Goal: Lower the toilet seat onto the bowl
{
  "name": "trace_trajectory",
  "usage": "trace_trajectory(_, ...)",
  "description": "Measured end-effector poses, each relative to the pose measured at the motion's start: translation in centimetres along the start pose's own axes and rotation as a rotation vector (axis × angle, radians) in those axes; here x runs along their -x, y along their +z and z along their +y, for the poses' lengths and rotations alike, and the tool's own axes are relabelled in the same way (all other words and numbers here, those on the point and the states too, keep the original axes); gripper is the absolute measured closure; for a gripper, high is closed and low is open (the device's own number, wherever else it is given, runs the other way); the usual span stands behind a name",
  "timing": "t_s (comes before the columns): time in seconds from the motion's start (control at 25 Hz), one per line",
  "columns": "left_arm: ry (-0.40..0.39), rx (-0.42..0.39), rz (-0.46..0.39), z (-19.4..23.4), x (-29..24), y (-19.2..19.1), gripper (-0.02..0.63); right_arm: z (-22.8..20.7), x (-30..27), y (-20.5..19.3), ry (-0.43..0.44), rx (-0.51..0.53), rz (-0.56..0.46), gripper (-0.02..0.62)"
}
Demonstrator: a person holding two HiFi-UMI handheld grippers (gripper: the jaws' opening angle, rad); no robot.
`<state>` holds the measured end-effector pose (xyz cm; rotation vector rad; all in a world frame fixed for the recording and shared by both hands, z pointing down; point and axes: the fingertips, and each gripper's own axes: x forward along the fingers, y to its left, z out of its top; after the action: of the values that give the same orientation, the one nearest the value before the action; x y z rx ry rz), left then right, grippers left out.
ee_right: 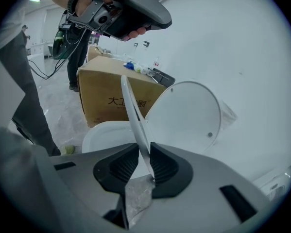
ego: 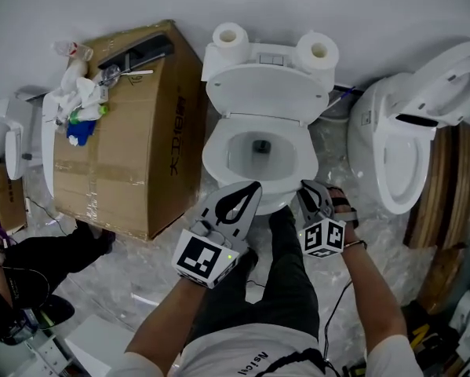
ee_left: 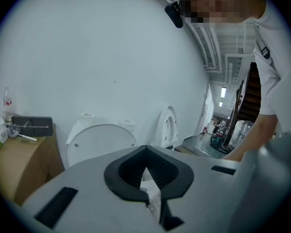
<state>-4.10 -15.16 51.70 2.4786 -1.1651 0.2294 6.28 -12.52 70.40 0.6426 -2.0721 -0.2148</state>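
Note:
A white toilet stands against the wall with its lid [ego: 266, 93] upright. Its seat [ego: 216, 162] rings the bowl [ego: 260, 149]. In the right gripper view the seat [ee_right: 130, 106] is tilted up off the bowl [ee_right: 104, 132], seen edge-on in front of the lid [ee_right: 189, 115]. My right gripper [ego: 307, 187] [ee_right: 140, 149] is shut on the seat's front right edge. My left gripper [ego: 254, 187] [ee_left: 145, 149] hovers at the bowl's front, tips together, holding nothing. The lid [ee_left: 101, 142] shows in its view.
A cardboard box [ego: 129, 132] with bottles and clutter stands left of the toilet. Two paper rolls [ego: 230, 34] sit on the tank. A second toilet [ego: 407, 140] is at the right. Another person [ego: 30, 265] crouches at lower left. Plastic sheeting covers the floor.

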Motion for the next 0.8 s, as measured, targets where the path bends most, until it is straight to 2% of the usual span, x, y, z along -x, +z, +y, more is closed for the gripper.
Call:
trace_trajectory(0.4, -0.021, 0.007, 0.029, -0.8, 4.3, -6.5, 0.597, 7.0, -0.9, -3.3, -0.004, 0.077, 0.034, 0.525)
trace_trajectory(0.68, -0.056, -0.002, 0.02, -1.4, 5.4, -10.1, 0.597, 11.7, -2.4, -5.9, 0.005, 0.094, 0.08, 0.511)
trace_trajectory(0.8, -0.059, 0.003, 0.027, -1.1, 5.6, -12.0, 0.597, 13.7, -3.3, -7.2, 0.004, 0.132, 0.094, 0.506)
